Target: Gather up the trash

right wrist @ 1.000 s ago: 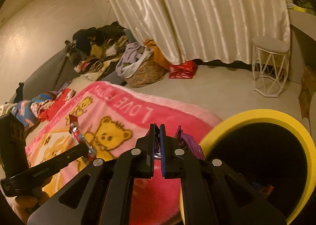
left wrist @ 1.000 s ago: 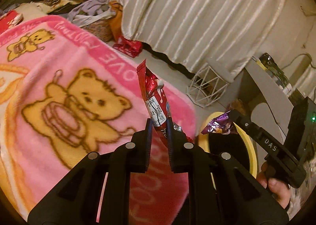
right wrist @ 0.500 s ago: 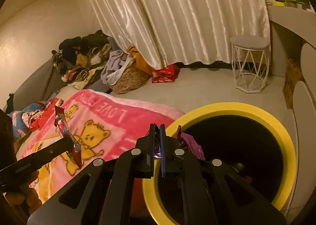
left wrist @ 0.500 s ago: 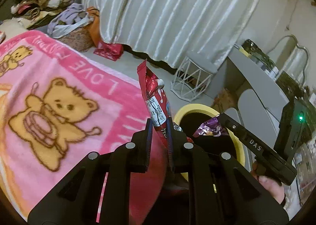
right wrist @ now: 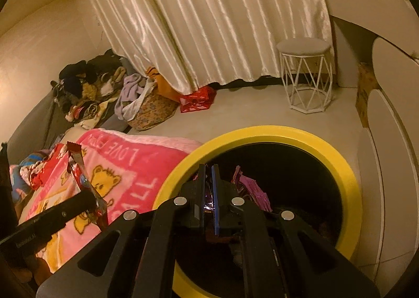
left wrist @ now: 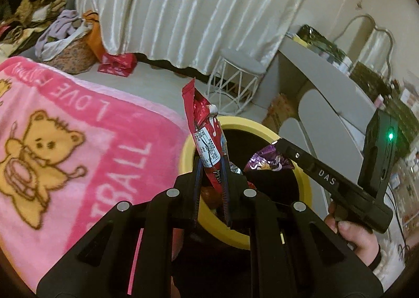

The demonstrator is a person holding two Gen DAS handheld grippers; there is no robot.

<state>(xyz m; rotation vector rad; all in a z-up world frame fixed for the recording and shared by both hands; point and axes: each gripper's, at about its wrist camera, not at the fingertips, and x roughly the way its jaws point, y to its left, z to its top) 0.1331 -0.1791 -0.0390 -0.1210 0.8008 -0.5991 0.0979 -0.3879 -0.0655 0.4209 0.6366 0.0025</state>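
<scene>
My left gripper (left wrist: 211,164) is shut on a red snack wrapper (left wrist: 203,128) that stands up between its fingers, at the near edge of the yellow-rimmed black bin (left wrist: 188,151). My right gripper (right wrist: 208,169) is shut on a purple foil wrapper (right wrist: 252,189) and holds it over the bin's yellow rim (right wrist: 348,185). In the left wrist view the right gripper (left wrist: 279,145) holds the purple wrapper (left wrist: 267,160) above the bin's dark opening. In the right wrist view the left gripper (right wrist: 91,197) with the red wrapper (right wrist: 78,167) is over the pink blanket.
A pink teddy-bear blanket (left wrist: 65,141) lies left of the bin. A white wire stool (right wrist: 305,75), a red bag (right wrist: 196,99) and a cloth basket (right wrist: 149,109) stand by the curtain. A grey desk (left wrist: 327,83) is at the right. Clothes are piled at the far left (right wrist: 83,83).
Both grippers have moved right from over the blanket toward the bin. The right gripper with the purple wrapper is now over the bin's opening; the left is at its rim.
</scene>
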